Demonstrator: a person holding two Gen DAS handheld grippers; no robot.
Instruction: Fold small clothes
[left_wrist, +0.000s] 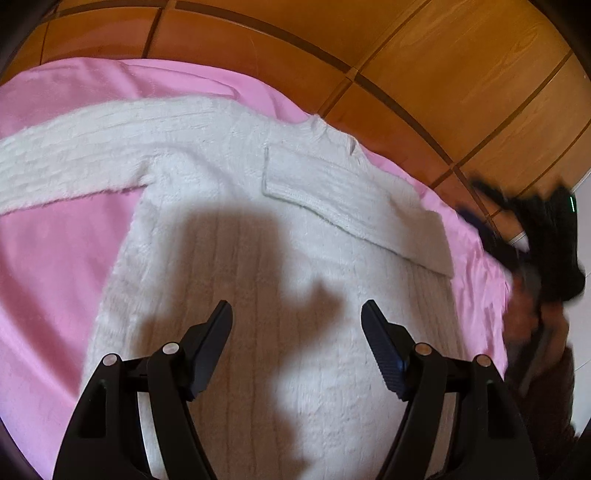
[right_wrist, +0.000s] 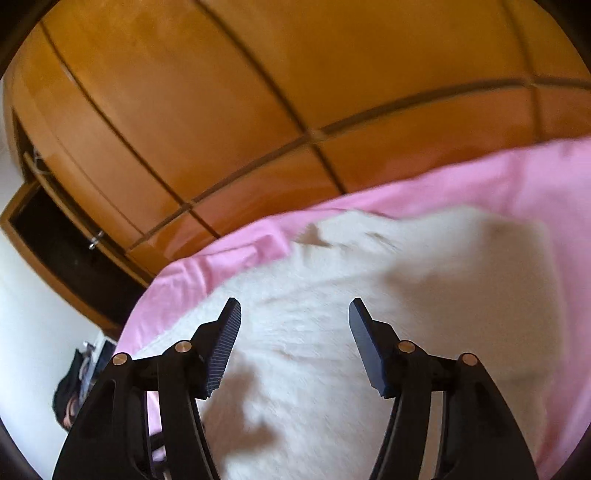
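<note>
— One sleeve (left_wrist: 354, 206) is folded across the sweater (left_wrist: 258, 277); the other (left_wrist: 81, 155) is stretched out flat to the left on the pink sheet (left_wrist: 48, 258).

— Which way does it lie?

— Collar (left_wrist: 328, 133) toward the wardrobe (left_wrist: 443, 74), hem toward the person, so its long axis runs straight away from both tools. The loose sleeve crosses that axis, pointing left.

— Who's nearer to it?

— I'd say the left gripper (left_wrist: 295, 317); it hangs over the body, jaws spread, pinching nothing, with the sleeve up and to its left. The right gripper (right_wrist: 293, 314) hovers over the sweater's right side, also spread and empty, well apart from that sleeve.
</note>
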